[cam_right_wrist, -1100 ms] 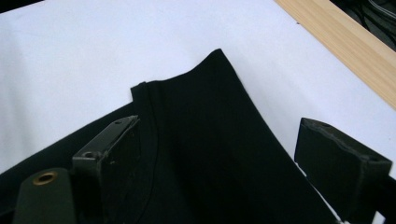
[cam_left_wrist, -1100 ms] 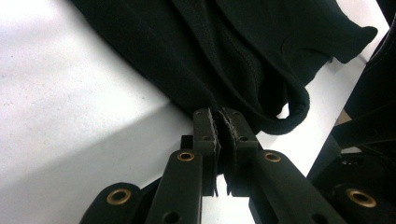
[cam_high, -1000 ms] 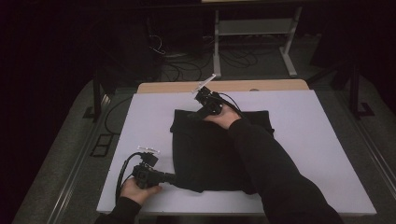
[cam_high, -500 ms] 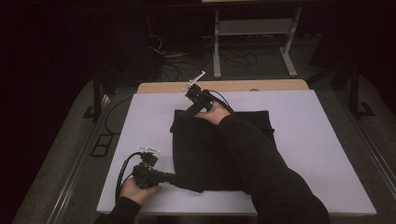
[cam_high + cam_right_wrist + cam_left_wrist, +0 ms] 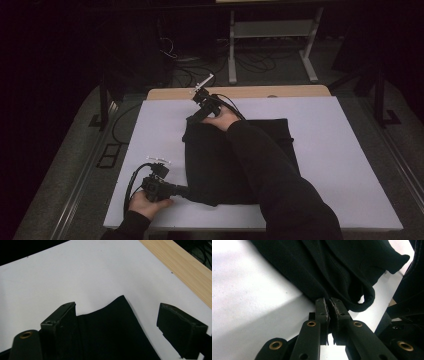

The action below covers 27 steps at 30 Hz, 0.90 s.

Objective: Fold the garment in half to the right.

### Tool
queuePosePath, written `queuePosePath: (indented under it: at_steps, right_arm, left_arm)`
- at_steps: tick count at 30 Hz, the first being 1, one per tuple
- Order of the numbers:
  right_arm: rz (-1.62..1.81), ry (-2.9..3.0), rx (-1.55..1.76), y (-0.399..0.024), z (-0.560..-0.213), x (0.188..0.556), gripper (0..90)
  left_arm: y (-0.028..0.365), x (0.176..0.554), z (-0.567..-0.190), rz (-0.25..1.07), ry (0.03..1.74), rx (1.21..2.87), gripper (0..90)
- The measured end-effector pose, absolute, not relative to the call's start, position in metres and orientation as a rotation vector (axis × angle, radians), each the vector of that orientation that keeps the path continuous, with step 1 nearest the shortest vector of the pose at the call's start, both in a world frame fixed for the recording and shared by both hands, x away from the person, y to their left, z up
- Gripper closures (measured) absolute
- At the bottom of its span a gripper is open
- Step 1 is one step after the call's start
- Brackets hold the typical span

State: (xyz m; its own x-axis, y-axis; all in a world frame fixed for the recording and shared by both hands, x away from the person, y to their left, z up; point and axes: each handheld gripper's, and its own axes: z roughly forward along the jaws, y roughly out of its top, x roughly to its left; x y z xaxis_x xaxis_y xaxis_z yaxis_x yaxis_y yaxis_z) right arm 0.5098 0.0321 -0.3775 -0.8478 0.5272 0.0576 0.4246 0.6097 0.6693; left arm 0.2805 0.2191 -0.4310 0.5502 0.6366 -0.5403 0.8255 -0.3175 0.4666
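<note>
At the near left of the white tabletop (image 5: 150,135), the left hand (image 5: 142,204) holds the left hand-held gripper (image 5: 180,190) low and level, pointing toward the middle. In the left gripper view its jaws are pressed together on a seamed edge of the black cloth (image 5: 332,267), pinching the fabric between the pads (image 5: 325,310), with a loop of hem curling off just beside them. That pinched spot is the cloth's near left corner in the high view.

The cloth (image 5: 215,160) lies flat across the middle of the tabletop, a dark, roughly square shape with a fold line along its right part. The person's right sleeve (image 5: 280,180) crosses it diagonally from the near edge up to the far left corner and hides part of the fabric.

At that far left corner the right hand (image 5: 222,119) holds the right hand-held gripper (image 5: 192,119), tilted down toward the cloth. In the right gripper view its jaws stand wide apart, with the cloth's pointed corner (image 5: 117,327) lying on the tabletop between them; the left jaw sits at the fabric's edge, the right jaw is well clear of it, and nothing is gripped.

Beyond the white surface a strip of bare wood (image 5: 280,91) runs along the far edge of the tabletop.
</note>
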Motion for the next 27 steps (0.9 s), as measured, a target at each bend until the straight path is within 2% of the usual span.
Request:
queuePosePath:
  at_steps: [19, 27]
  right_arm:
    - [1.042, 2.686, 0.853, 0.05, -0.399, 0.527, 22.5]
    - [1.054, 2.678, 0.913, 0.056, -0.411, 0.531, 34.4]
  left_arm:
    - [0.219, 0.281, -0.429, -0.331, 1.161, 2.055, 83.0]
    - [0.218, 0.281, -0.43, -0.338, 1.16, 2.06, 83.0]
